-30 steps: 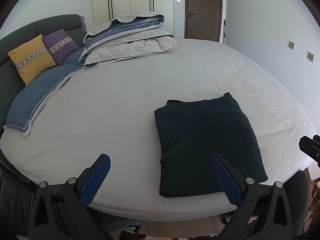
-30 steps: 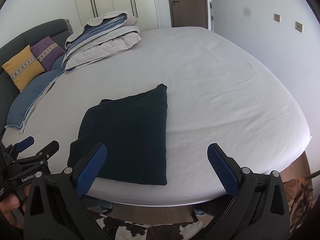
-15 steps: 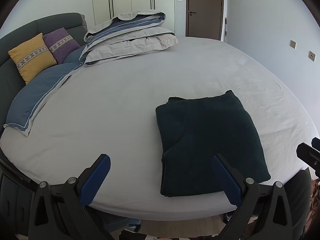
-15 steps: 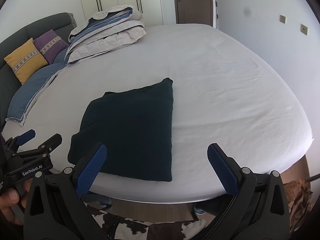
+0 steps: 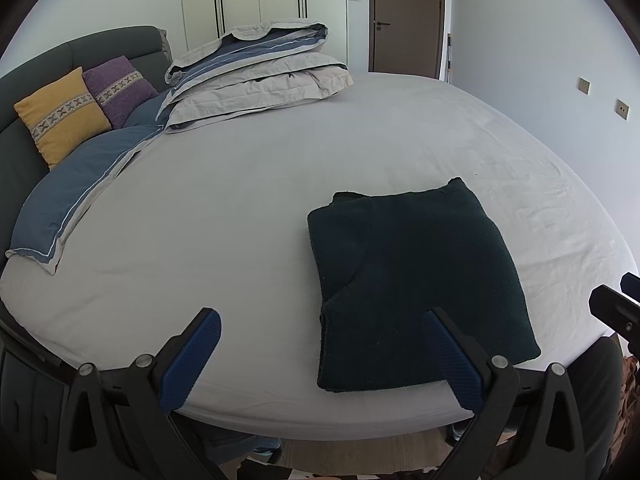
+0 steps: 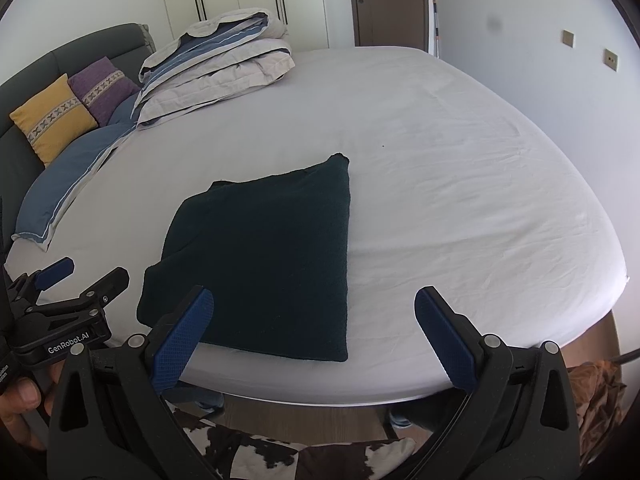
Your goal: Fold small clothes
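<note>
The dark green, thick knitted garment (image 5: 412,280), already folded into a rough rectangle, is lying on the pale grey bed sheet (image 5: 224,208), close to the near edge of the bed. Its long axis is running away from the person, from the near edge toward the middle of the bed.

The left gripper (image 5: 320,356) is hanging in front of the near edge with its jaws standing wide apart and holding nothing. From it the garment is lying ahead and to the right, so that the right blue fingertip (image 5: 448,354) is covering the near right part of the cloth in this view; I cannot tell if it is touching.

The right gripper (image 6: 316,338) is also standing wide open and empty. From it the garment is lying ahead and to the left.

So the garment is sitting between the two grippers, and in my judgement neither one is clearly nearer. The fold is looking finished, or one more fold along the short axis is remaining.
</note>
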A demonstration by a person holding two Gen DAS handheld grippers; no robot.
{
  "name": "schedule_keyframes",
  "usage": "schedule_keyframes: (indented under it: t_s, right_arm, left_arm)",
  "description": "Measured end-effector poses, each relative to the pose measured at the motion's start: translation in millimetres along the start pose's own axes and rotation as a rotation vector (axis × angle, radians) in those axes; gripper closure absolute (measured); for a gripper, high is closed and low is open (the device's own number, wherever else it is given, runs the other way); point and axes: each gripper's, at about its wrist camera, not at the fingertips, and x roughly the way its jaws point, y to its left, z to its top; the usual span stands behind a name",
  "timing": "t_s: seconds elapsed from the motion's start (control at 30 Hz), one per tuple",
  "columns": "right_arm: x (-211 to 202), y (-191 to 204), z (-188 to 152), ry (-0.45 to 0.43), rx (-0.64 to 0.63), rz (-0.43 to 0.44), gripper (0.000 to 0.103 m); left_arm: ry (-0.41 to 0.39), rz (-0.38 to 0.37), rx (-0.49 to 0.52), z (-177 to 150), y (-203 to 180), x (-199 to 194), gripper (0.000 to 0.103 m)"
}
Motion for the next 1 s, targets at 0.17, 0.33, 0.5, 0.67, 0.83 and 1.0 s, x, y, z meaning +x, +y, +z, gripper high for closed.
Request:
schedule_keyframes:
  t_s: [0.17,0.33,0.5,0.67,0.83,1.0]
  right_arm:
    - [0.1,1.1,-0.5,0.001,0.000,0.000,0.000]
    - [0.1,2.0,-1.0,0.001,0.000,0.001,0.000]
    - [-0.1,2.5,-1.2,0.001,0.000,0.000,0.000]
    - [0.1,3.0,-1.3,0.002,0.001,0.000,0.000]
    - [-0.1,3.1,-1.4,0.002,0.000,0.000,0.000]
    - [1.0,4.5,-2.7,0.004,-0.001,0.002,0.000]
  left_arm:
    - [0.000,0.001,0.001,0.0,0.0,0.0,0.000]
    - [-0.001,0.001,0.001,-0.2,0.1,-0.1,0.000]
    - [-0.001,0.001,0.001,-0.2,0.1,-0.1,0.000]
    - [0.000,0.001,0.001,-0.4,-0.1,-0.1,0.000]
    - [0.001,0.001,0.002,-0.9,-0.3,-0.3,0.000]
    - [0.001,0.001,0.002,-0.9,-0.1,-0.2,0.000]
